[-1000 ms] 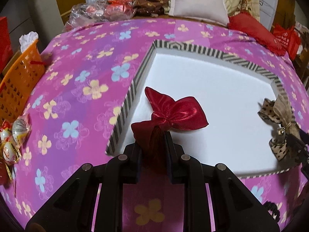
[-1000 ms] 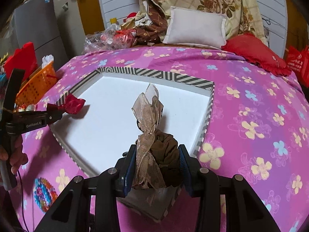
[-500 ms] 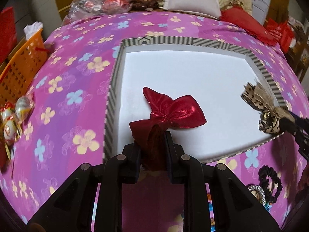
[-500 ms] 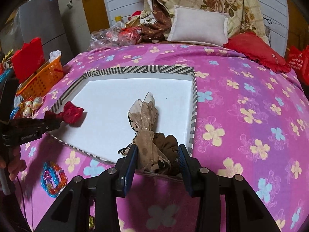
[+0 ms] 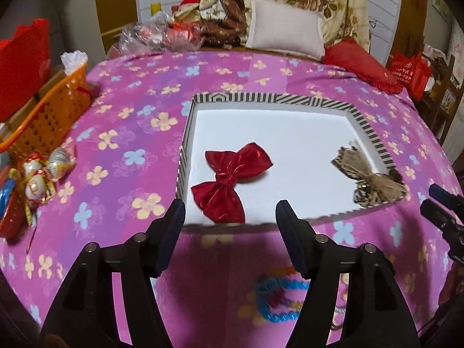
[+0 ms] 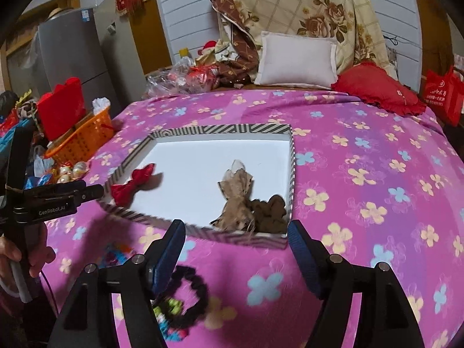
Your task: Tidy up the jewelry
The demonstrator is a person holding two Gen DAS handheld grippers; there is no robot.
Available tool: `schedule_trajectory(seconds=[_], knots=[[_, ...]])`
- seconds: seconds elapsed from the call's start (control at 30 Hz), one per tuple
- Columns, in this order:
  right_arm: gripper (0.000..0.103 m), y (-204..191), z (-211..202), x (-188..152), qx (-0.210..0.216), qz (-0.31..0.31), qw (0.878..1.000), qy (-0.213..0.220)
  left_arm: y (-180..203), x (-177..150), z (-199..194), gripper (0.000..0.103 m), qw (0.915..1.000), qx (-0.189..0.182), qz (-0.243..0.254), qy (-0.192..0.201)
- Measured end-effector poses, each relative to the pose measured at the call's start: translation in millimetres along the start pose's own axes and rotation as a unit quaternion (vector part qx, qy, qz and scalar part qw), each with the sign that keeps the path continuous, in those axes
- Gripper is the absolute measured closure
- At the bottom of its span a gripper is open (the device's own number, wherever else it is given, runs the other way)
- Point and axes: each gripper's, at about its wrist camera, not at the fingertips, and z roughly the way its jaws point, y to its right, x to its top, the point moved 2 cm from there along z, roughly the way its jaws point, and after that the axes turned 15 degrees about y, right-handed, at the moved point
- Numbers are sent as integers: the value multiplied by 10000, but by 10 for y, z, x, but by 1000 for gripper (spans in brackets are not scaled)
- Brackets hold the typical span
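Observation:
A striped-rim white tray (image 5: 261, 98) lies on the pink flowered bedspread; it also shows in the right wrist view (image 6: 220, 129). A red bow (image 5: 229, 181) lies in the tray's near left part, and it shows in the right wrist view (image 6: 132, 184). A tan leopard-print bow (image 5: 366, 178) lies at the tray's near right corner, seen in the right wrist view (image 6: 236, 200) beside a brown scrunchie (image 6: 269, 211). My left gripper (image 5: 229, 226) is open and empty, just short of the tray. My right gripper (image 6: 236, 243) is open and empty.
A blue bead bracelet (image 5: 278, 301) and a black scrunchie (image 6: 188, 298) lie on the bedspread near the front. An orange basket (image 5: 43, 113) and foil-wrapped ornaments (image 5: 40, 174) sit at the left. Pillows (image 5: 285, 33) lie at the far end.
Both grippers opened and let go of their bows, which now lie in the tray. Both grippers drew back toward me and rose.

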Motion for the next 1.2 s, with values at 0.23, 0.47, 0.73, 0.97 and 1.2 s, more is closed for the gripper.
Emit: schedule_trajectory(seconds=[0.23, 0.47, 0.73, 0.97, 1.2], knots=[[27, -145, -492, -127, 59, 141, 9995, 291, 104, -166, -483, 35, 9995, 51, -68, 318], [27, -241, -805, -324, 52, 231, 9992, 321, 211, -450, -762, 35, 9990, 53, -335, 283], [26, -378, -984, -486, 33, 133, 9995, 291, 363, -592, -988, 35, 9988, 95, -271, 399], [26, -445, -1133, -514, 45, 96, 9993, 348, 412, -667, -1163, 35, 9978, 236, -166, 590], [26, -495, -1263, -547, 86, 133, 9991, 395, 389, -715, -1316, 35, 9967, 306, -276, 700]])
